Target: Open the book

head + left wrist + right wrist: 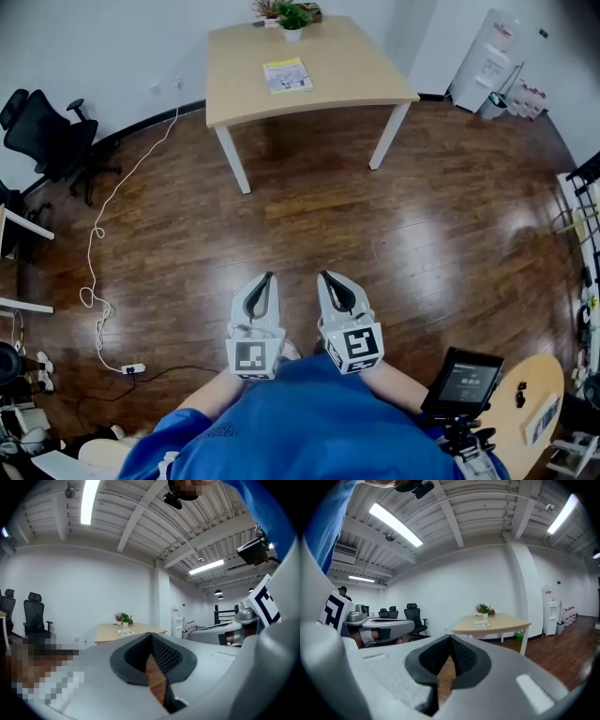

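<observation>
Head view shows left hand-held gripper (269, 276), right hand-held gripper (323, 275) both closed, empty; one book (288, 75).

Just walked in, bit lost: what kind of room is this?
Probably an office or lab workroom: a wooden table holding a book and a potted plant, a black office chair, and a water dispenser.
</observation>
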